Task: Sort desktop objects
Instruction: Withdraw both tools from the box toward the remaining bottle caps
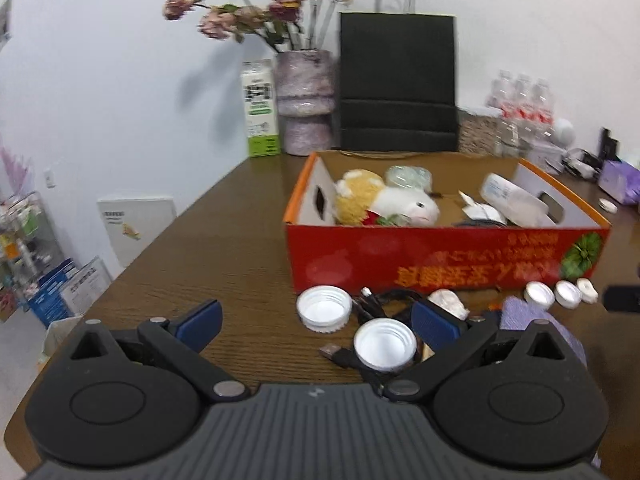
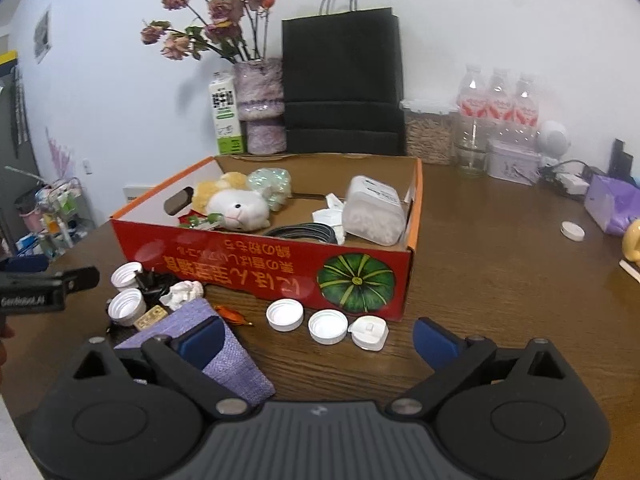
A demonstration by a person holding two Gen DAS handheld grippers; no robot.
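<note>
In front of the red cardboard box with orange rim on the brown wooden desk lie five white plastic caps: two at its front left corner, beside a tangle of black cable and a crumpled white paper ball, and three in a row before its pumpkin picture. A sixth white cap sits well to the right of the box. One purple woven pouch lies before the box's front left. Inside the box are one white and yellow plush toy, one clear plastic container and a coiled black cable. The left gripper stands wide, empty, above the left caps. The right gripper also stands wide, holding nothing, its left finger over the pouch.
</note>
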